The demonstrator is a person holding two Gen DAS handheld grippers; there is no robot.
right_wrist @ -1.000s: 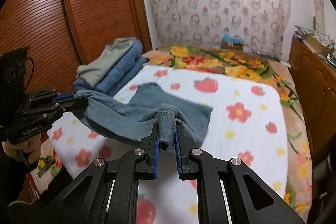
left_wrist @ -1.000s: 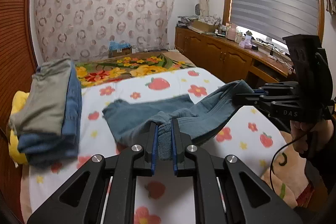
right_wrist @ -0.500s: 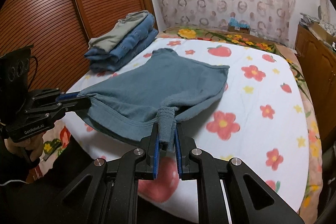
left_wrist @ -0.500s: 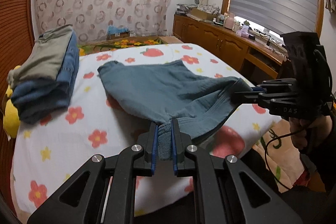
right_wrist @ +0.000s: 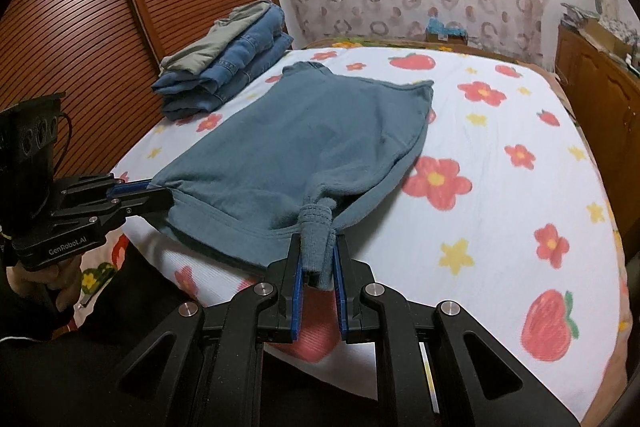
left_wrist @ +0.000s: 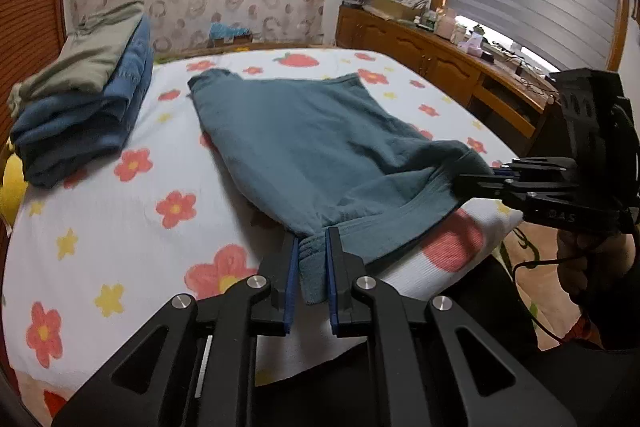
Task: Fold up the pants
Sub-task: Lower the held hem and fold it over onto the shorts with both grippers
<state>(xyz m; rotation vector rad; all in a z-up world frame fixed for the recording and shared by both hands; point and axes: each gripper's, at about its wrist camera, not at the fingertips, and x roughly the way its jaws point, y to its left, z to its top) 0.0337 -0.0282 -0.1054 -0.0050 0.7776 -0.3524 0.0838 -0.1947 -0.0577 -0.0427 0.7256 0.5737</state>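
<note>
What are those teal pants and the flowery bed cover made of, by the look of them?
Teal pants: probably soft cotton knit, matte and slightly fuzzy, with a ribbed, stitched waistband.
Bed cover: likely a terry or fine-ribbed woven cotton, white with printed flowers and strawberries; the fine ribs show at its near edge.

a bed (left_wrist: 100,227) is covered by a white sheet printed with flowers and strawberries. teal pants (left_wrist: 320,139) are spread across its middle, the near edge lifted, and a stack of folded clothes (left_wrist: 80,99) is set beside them.
</note>
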